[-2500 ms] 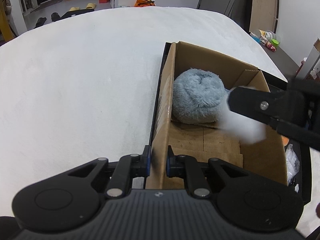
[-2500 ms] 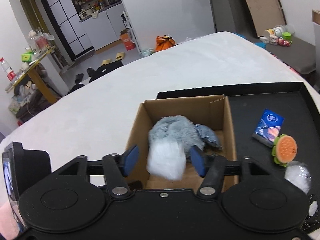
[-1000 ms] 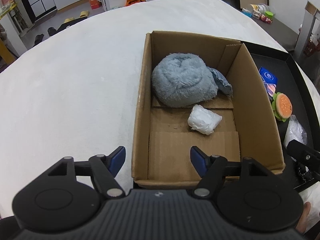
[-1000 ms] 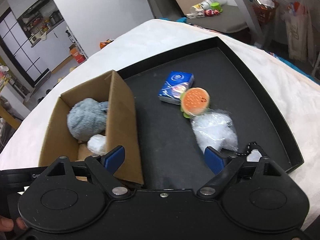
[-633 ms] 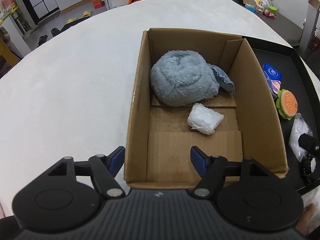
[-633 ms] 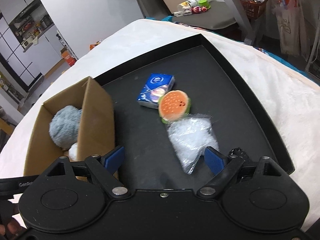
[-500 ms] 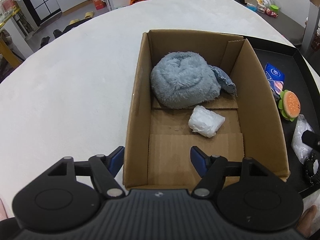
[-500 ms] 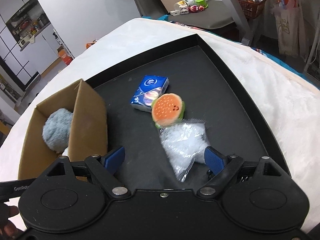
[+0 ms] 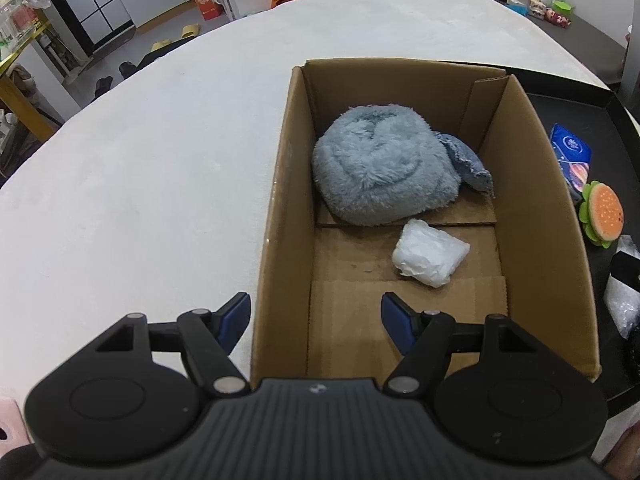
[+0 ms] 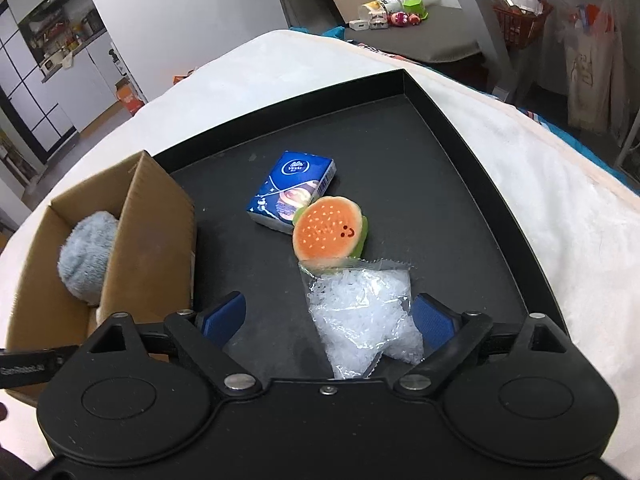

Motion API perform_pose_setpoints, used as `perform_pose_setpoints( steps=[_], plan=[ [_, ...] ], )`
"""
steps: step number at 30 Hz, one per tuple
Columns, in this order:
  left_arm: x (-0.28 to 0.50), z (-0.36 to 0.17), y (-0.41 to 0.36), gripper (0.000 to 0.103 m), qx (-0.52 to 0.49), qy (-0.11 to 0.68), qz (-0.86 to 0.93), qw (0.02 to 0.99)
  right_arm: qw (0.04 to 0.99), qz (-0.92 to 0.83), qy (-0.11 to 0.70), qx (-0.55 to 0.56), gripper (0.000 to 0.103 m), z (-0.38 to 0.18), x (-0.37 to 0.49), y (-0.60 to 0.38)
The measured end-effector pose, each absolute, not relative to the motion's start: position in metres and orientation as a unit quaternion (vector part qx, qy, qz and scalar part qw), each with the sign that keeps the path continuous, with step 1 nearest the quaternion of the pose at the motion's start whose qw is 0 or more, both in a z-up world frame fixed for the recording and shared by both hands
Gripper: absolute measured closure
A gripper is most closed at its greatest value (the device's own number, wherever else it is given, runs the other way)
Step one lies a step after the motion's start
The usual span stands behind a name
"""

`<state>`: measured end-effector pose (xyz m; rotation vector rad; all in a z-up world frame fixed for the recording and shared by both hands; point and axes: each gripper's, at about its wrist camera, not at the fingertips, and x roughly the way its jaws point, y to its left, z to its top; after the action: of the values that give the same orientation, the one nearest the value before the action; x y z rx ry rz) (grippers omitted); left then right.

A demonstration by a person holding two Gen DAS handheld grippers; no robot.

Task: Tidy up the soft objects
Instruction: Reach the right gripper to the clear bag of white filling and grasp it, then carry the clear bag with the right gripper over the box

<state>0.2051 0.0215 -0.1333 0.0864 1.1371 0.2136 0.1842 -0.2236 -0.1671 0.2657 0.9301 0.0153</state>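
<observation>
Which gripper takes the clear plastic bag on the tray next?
Right. The right gripper, jaws opening, already has the clear plastic bag between its fingers; the left gripper straddles the cardboard box wall.

We see a table (image 9: 140,168) covered all over in a white, soft-looking cloth, rounded at its far edge. Two things lie directly on it. An open cardboard box (image 9: 280,216) sits toward the right of the left wrist view, its long side running away from us. Right beside it, on its right, lies a shallow black tray (image 10: 460,184) with a low raised rim. Whether box and tray touch, we cannot tell. Beyond the tray's right rim, white cloth continues.
</observation>
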Motion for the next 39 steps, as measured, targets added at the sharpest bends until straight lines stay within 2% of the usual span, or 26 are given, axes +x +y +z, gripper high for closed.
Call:
perform_pose_setpoints(
  steps=[14, 15, 17, 18, 21, 30, 39],
  plan=[
    [0.215, -0.136, 0.014, 0.033, 0.051, 0.544, 0.1, 0.832, 0.881, -0.024, 0.464, 0.094, 0.008, -0.19, 0.197, -0.228],
    [0.215, -0.136, 0.013, 0.033, 0.052, 0.544, 0.1, 0.832, 0.88, -0.025, 0.467, 0.087, 0.013, -0.191, 0.197, -0.228],
    [0.215, -0.136, 0.013, 0.033, 0.049, 0.544, 0.101, 0.831, 0.873, -0.02, 0.482, 0.077, 0.04, -0.196, 0.197, -0.225],
    [0.215, -0.136, 0.014, 0.033, 0.048, 0.545, 0.102, 0.831, 0.868, -0.016, 0.489, 0.081, 0.048, -0.198, 0.197, -0.226],
    [0.214, -0.134, 0.017, 0.033, 0.047, 0.546, 0.101, 0.83, 0.871, -0.013, 0.485, 0.081, 0.057, -0.194, 0.193, -0.226],
    [0.213, -0.136, 0.018, 0.033, 0.042, 0.545, 0.1, 0.831, 0.877, 0.0, 0.473, 0.086, 0.067, -0.178, 0.184, -0.224],
    [0.208, -0.133, 0.022, 0.033, 0.037, 0.537, 0.095, 0.838, 0.886, 0.015, 0.454, 0.093, 0.069, -0.16, 0.181, -0.223]
  ],
)
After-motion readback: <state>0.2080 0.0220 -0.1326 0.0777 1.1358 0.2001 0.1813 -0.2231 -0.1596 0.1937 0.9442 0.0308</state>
